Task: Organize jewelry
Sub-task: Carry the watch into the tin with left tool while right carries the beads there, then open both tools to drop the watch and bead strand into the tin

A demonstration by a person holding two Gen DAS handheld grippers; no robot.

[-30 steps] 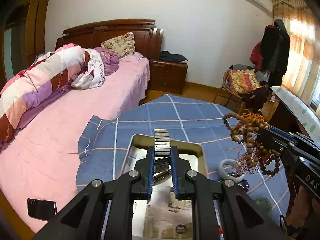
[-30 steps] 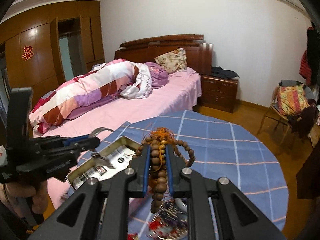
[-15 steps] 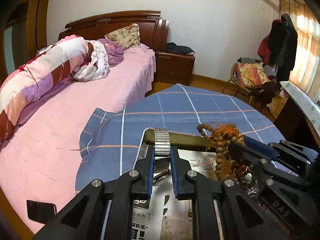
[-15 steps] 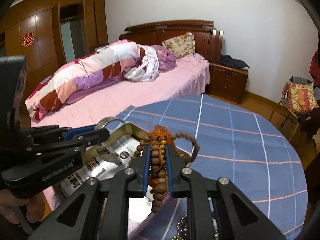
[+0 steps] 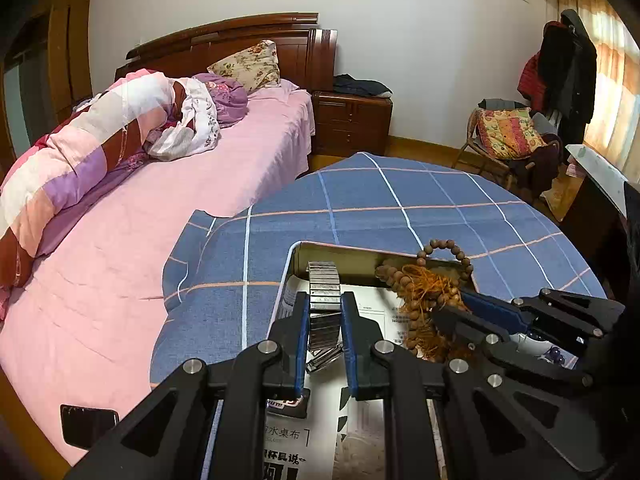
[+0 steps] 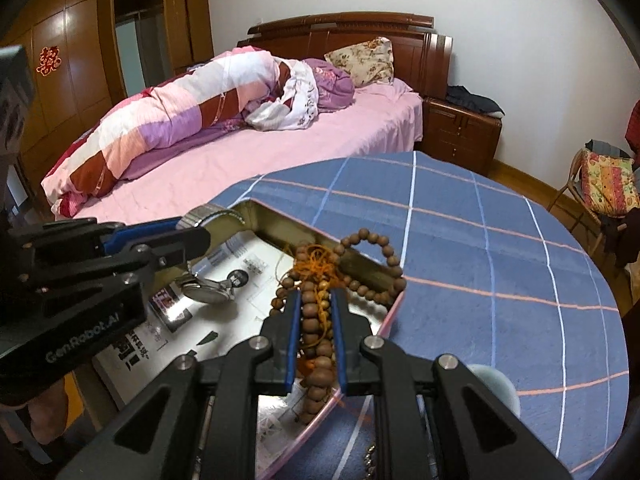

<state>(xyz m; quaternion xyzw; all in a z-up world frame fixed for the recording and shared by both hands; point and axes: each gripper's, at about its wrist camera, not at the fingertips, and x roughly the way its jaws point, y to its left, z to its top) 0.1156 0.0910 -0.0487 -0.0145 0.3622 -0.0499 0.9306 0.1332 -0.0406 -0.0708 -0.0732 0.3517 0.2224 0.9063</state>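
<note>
Both grippers have sunk over one tray [image 5: 384, 254]: left gripper [image 5: 325, 312] clamps one watch [image 5: 324, 296], right gripper [image 6: 316, 316] one bead string [image 6: 312, 312].

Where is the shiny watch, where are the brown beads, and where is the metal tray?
watch [image 5: 323, 288]: left wrist view, on its metal band.
brown beads [image 6: 312, 320]: right wrist view, on the clamped strand.
metal tray [image 6: 280, 227]: right wrist view, on its far wall.
</note>
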